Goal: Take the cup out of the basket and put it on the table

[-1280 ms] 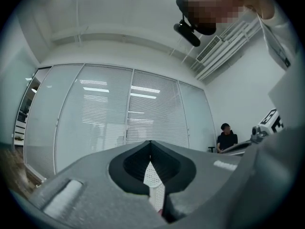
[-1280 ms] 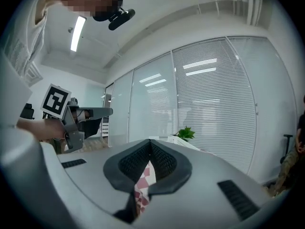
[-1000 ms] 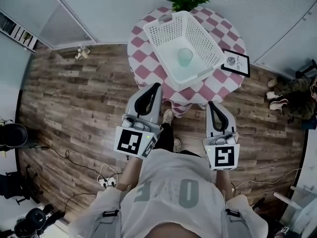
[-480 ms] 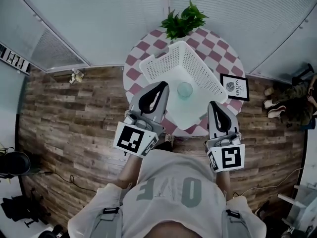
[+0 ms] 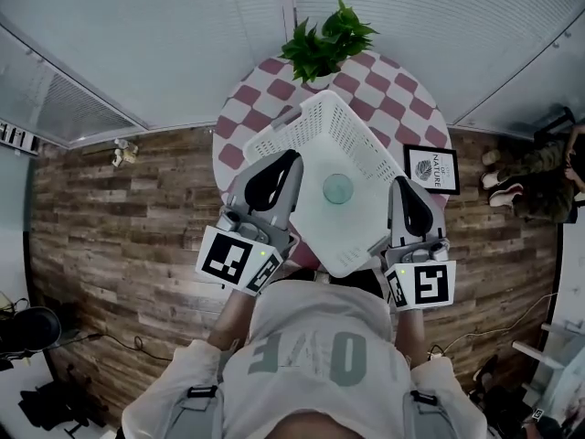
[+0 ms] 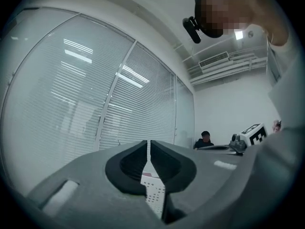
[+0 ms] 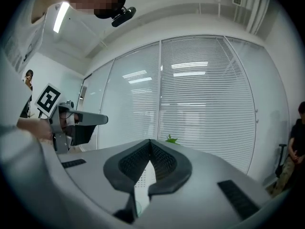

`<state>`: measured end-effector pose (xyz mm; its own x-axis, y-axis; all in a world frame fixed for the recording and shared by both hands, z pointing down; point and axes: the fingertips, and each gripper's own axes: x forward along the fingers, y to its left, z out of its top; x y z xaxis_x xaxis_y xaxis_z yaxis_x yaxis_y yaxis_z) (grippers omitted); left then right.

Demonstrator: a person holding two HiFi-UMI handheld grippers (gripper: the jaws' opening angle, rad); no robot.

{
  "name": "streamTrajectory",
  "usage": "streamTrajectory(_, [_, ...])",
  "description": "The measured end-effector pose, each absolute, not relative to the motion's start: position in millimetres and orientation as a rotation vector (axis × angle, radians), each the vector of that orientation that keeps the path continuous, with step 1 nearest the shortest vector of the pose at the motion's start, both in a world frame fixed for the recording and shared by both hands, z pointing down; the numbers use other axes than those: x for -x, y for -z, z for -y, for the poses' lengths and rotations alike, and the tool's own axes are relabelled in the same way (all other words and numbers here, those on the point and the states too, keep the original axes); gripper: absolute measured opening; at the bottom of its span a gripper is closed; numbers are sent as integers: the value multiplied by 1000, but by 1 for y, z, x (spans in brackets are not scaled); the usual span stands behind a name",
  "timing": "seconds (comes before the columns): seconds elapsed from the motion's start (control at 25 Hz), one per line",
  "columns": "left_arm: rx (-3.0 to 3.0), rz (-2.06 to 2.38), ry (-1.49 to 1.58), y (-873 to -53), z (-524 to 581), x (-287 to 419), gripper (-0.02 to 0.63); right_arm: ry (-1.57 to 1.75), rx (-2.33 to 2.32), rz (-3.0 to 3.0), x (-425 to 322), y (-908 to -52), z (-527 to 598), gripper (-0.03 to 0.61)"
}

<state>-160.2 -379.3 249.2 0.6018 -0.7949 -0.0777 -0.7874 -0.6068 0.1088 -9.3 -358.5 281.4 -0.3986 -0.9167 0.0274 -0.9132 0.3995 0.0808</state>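
White basket point(image 5: 355, 133) has come between left gripper point(image 5: 289, 161) and right gripper point(image 5: 400, 187). Both stay pressed together, empty; cup point(image 5: 337, 188) is reachable.

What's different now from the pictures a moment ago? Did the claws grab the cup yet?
The person stepped closer to the table, so the left claw and right claw now sit along both sides of the basket. Nothing was grabbed: both claws are shut and empty. The cup stayed inside the basket.
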Motion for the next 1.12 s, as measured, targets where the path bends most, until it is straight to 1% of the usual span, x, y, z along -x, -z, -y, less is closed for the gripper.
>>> streamTrajectory(0.16, [-2747,1435,144,-248,402,157,7,47,-1656,2611,8,-283,381,9])
streamTrajectory(0.4, [-2811,1619,-111,-252,441,144,11,-9,-1573,2676,-3,-290,410,9])
streamTrajectory(0.48, [-2848,1648,-227,-258,455,135,115,-41,-1566,2695,-8,-294,416,9])
streamTrajectory(0.52, [-2862,1611,-272,-263,461,126,147,-61,-1563,2704,-12,-296,419,9])
streamTrajectory(0.6, [-2897,1450,-384,-279,472,104,175,-110,-1557,2727,-19,-300,422,10])
streamTrajectory(0.64, [-2934,1332,-495,-293,474,90,187,-133,-1555,2741,-22,-301,424,9])
streamTrajectory(0.76, [-2944,837,-1039,-369,467,56,187,-208,-1577,2777,-32,-304,428,11])
streamTrajectory(0.84, [-2841,590,-1298,-425,455,46,187,-278,-1581,2804,-36,-308,429,11])
streamTrajectory(0.96, [-2720,407,-1494,-478,443,40,187,-322,-1536,2837,-35,-311,428,11])
streamTrajectory(1.12, [-2579,254,-1714,-519,432,43,186,-360,-1458,2880,-31,-317,427,11])
